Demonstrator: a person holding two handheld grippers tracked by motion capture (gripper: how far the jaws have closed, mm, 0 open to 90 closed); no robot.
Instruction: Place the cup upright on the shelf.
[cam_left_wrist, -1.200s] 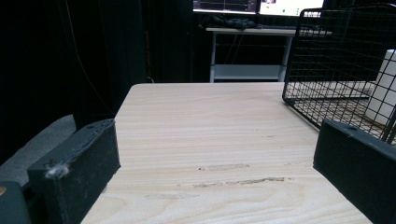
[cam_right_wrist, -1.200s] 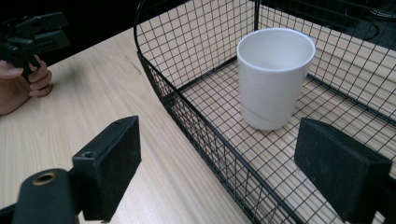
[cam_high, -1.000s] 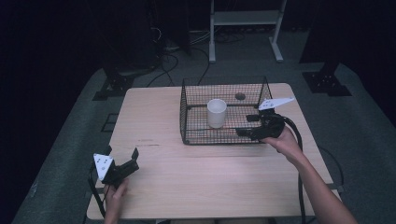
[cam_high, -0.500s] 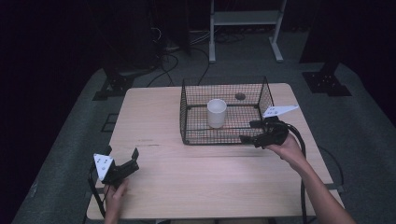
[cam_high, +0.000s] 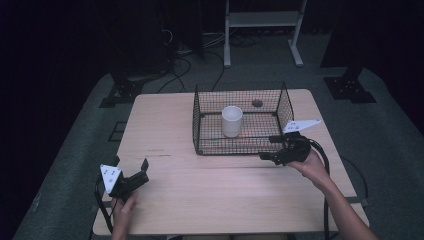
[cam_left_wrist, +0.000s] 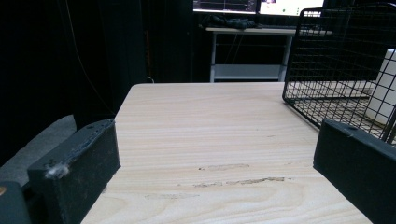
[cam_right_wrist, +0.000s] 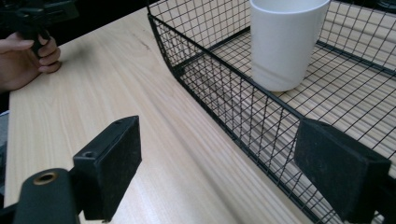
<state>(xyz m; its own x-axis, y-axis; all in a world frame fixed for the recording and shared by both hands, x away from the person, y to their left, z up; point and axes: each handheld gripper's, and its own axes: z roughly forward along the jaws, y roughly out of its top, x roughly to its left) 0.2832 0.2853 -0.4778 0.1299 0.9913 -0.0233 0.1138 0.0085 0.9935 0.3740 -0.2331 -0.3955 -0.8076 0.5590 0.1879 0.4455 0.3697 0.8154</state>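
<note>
Looks like post-drop: white cup (cam_high: 232, 120) upright in wire basket (cam_high: 240, 149), both grippers empty w/ jaws apart, right gripper (cam_high: 273, 148) just outside front wall, left gripper (cam_high: 131, 169) near table (cam_high: 200, 190) corner; prob next needs nothing but parking.

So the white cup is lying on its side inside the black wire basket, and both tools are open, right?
Not quite. The white cup stands upright inside the black wire basket, open end up, as the high view and the right gripper view show. The rest is right: the left tool and the right tool are both open.
</note>
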